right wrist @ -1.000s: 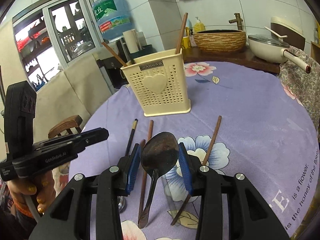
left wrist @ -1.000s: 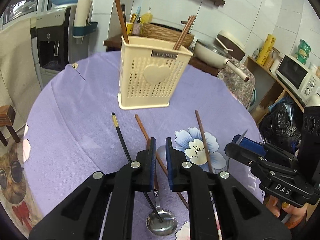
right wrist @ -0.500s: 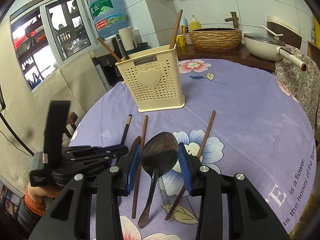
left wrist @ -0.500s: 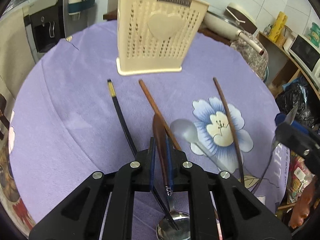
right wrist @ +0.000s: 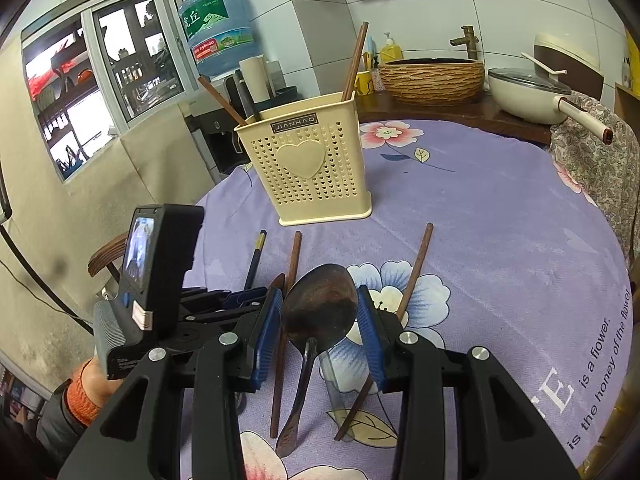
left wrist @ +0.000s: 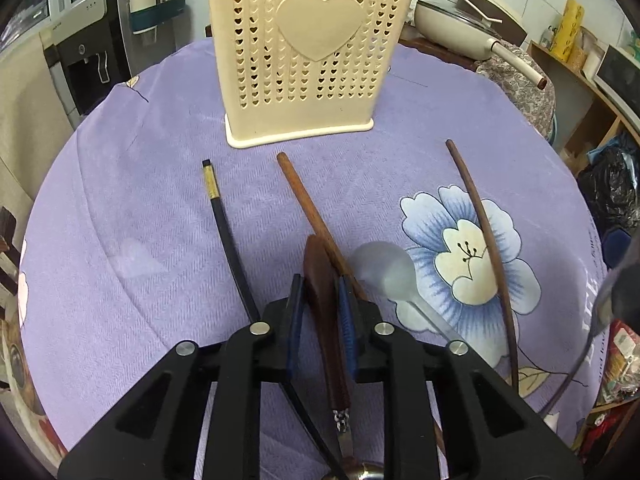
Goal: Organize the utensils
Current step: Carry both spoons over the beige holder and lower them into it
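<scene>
- Dead ahead at 12 o'clock in both wrist views stands the cream holder (right wrist: 308, 168), with chopsticks already upright in it; judged, that is where your loose pieces go
- Your right gripper (right wrist: 320, 312) clamps the steel spoon (right wrist: 320, 304) by its bowl, pads on either edge and handle hanging toward 6 o'clock; my read is that it waits there, clear of the cloth, while the other hand works
- Your left gripper (left wrist: 320, 296) points steeply down at the table and straddles the brown handle of a wooden-handled spoon (left wrist: 324, 320) that lies on the purple tablecloth (left wrist: 140, 200); its jaws have just been opening, the handle sits between the pads, and a sliver of gap shows on the 9 o'clock side, so I call it unclamped and lined up for a pick
- From that gripper, a black chopstick (left wrist: 224, 224) lies toward 10 o'clock, a brown chopstick (left wrist: 312, 212) runs to 12 and passes just beside the handle, and a thin dark chopstick (left wrist: 484, 232) lies at 2; all point toward the holder
- Writing: "JIANHAO" on the holder's plate; on the cloth at 4 o'clock in the right view, "is a flower" and "is the honey of the flower"; the water bottle (right wrist: 218, 28) carries Chinese characters, only partly legible
</scene>
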Tool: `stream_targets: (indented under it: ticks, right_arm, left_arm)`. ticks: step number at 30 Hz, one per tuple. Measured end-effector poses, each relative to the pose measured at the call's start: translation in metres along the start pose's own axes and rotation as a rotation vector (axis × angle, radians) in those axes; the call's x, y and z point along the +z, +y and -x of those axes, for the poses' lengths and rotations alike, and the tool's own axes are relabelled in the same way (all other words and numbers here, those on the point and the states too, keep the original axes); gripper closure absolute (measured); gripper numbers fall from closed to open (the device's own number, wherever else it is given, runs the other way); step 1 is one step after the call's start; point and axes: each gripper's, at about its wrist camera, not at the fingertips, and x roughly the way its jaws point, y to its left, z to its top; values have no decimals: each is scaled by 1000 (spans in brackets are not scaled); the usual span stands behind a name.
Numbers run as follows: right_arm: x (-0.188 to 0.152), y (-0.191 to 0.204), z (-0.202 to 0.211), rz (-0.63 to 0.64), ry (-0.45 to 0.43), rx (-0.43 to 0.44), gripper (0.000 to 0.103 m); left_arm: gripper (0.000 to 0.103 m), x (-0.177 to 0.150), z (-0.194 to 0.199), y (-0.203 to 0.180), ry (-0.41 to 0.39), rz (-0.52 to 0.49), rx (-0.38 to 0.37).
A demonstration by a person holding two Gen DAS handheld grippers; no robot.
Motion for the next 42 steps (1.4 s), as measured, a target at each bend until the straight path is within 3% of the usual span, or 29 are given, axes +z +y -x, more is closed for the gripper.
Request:
stream_targets:
  ticks: [9, 17, 21, 42]
  right_arm:
    - [0, -1, 2, -5, -6, 1, 66]
    - [4, -3, 15, -7, -39, 9, 66]
    - [5, 3, 20, 10, -50, 15, 66]
    - [14, 11, 23, 68, -95, 2, 66]
  left_arm:
    - [87, 7, 10, 3, -27, 31, -29]
    - [87, 2, 100, 8, -210, 44, -129]
    - [88, -7, 131, 14, -265, 43, -145]
    - [88, 2, 151, 26, -306, 63, -173]
